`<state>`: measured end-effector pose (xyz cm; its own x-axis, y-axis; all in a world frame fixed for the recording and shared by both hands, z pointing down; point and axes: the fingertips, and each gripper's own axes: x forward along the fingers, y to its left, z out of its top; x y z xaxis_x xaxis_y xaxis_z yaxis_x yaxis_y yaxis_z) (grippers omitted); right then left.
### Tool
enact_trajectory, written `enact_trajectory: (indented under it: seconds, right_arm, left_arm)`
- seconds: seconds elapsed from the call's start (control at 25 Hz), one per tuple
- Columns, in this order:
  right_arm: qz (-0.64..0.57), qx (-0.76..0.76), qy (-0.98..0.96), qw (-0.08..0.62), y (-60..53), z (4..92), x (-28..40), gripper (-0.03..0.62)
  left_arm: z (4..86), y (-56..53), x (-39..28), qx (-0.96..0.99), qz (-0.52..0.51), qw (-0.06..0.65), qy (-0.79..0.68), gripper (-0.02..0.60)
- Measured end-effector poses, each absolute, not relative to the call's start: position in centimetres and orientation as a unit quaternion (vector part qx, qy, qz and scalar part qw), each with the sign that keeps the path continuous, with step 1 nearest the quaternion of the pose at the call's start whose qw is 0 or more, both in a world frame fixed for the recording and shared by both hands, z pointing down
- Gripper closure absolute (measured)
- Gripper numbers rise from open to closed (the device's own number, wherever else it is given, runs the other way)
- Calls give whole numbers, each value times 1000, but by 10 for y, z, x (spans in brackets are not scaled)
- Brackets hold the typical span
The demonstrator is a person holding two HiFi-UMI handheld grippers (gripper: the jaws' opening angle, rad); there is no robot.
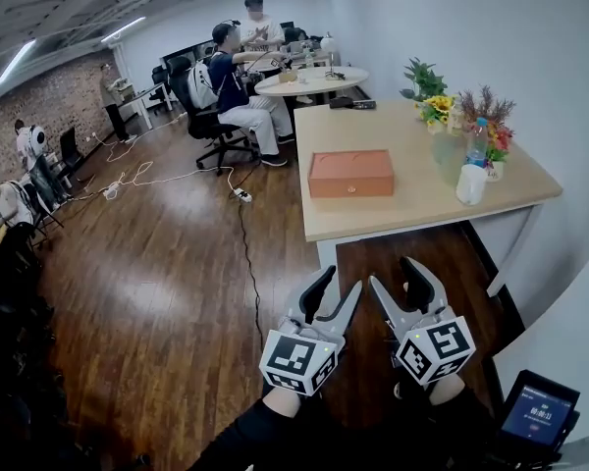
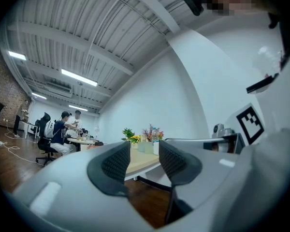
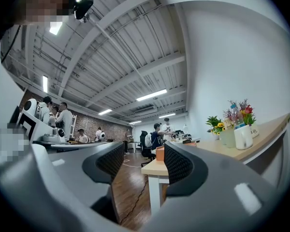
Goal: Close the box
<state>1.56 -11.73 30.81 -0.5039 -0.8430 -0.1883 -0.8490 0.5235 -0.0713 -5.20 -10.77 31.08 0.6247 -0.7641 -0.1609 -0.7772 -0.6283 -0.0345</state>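
An orange box [image 1: 349, 173] lies with its lid down on the wooden table [image 1: 412, 135], near the table's front left corner. Both grippers hang side by side in front of the table, below its edge and well short of the box. My left gripper [image 1: 336, 290] is shut, with nothing held between its jaws. Beside it, my right gripper [image 1: 398, 278] stands open and empty. In the left gripper view the left gripper [image 2: 144, 159] points at the table [image 2: 140, 162]. Between the right gripper [image 3: 144, 163] pads in its own view I see the box [image 3: 160, 152] on the table corner [image 3: 157, 167].
A white bottle [image 1: 471, 173], flower vases [image 1: 486, 126] and a green plant [image 1: 424, 78] stand along the table's right side. People sit at a round table [image 1: 314, 81] behind. A cable [image 1: 245, 253] runs across the wooden floor. A small screen [image 1: 540, 415] sits at the lower right.
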Motion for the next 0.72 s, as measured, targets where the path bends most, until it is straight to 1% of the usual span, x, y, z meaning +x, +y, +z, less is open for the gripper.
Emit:
enact_trajectory:
  seconds: [0.72]
  right_arm:
    - [29,-490,865,103,-123,301,18,353]
  left_arm:
    - [308,-114,-50,-900,63,57,427,414]
